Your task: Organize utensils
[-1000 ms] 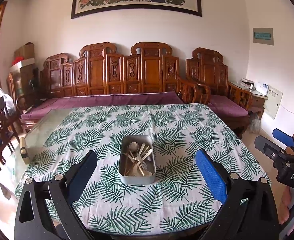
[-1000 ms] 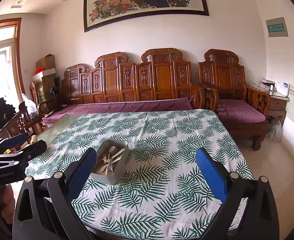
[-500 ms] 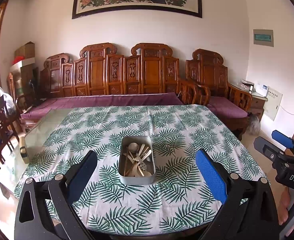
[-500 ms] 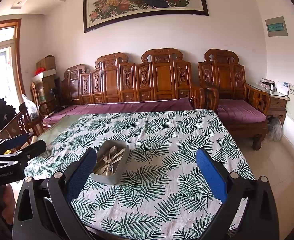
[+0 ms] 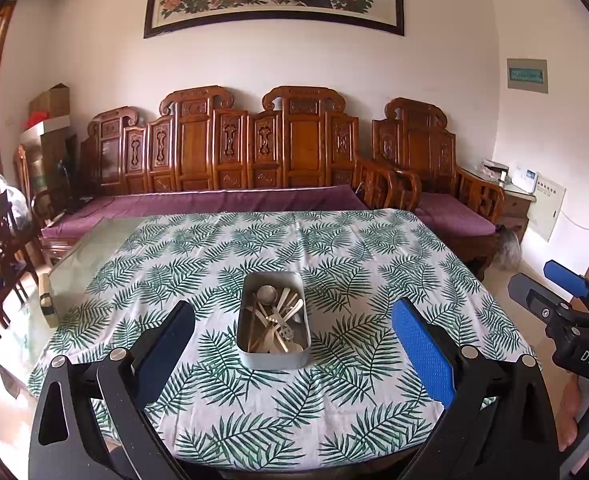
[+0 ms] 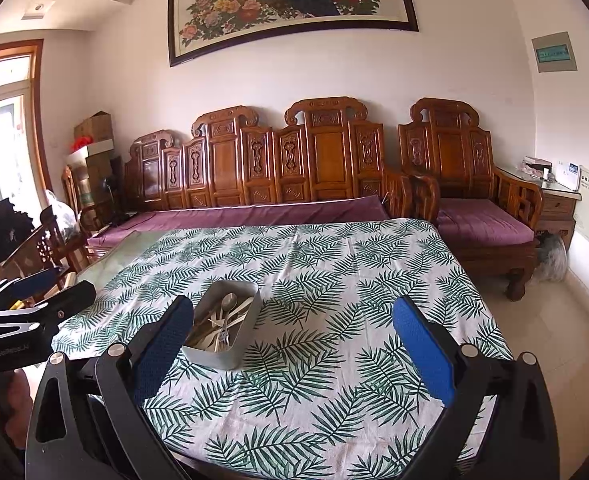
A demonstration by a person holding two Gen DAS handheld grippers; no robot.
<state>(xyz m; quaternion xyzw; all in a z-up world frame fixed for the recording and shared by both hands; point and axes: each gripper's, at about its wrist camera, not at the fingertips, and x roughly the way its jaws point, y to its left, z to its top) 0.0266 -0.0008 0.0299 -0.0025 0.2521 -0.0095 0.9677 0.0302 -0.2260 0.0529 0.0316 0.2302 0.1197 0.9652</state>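
My black left gripper (image 5: 292, 338) has blue pads (image 5: 424, 354), the bench (image 5: 374, 252) wears a white cloth with green fern leaves, the tin (image 5: 273, 358) is grey, the sofa cushion (image 5: 214, 204) purple

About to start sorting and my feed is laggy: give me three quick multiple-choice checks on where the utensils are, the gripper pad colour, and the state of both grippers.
1. Where are the utensils?
A. Spread over the tablecloth
B. Piled in the metal tin
C. On the sofa

2. What colour are the gripper pads?
A. Blue
B. Red
C. Yellow

3. How are the left gripper and right gripper?
A. Both shut on spoons
B. One holds the tin
C. Both open, holding nothing

Answers: 1 B, spoons and forks lie jumbled inside the tin on the tablecloth. 2 A, the pads are blue in both views. 3 C, the fingers stand wide apart with nothing between them.
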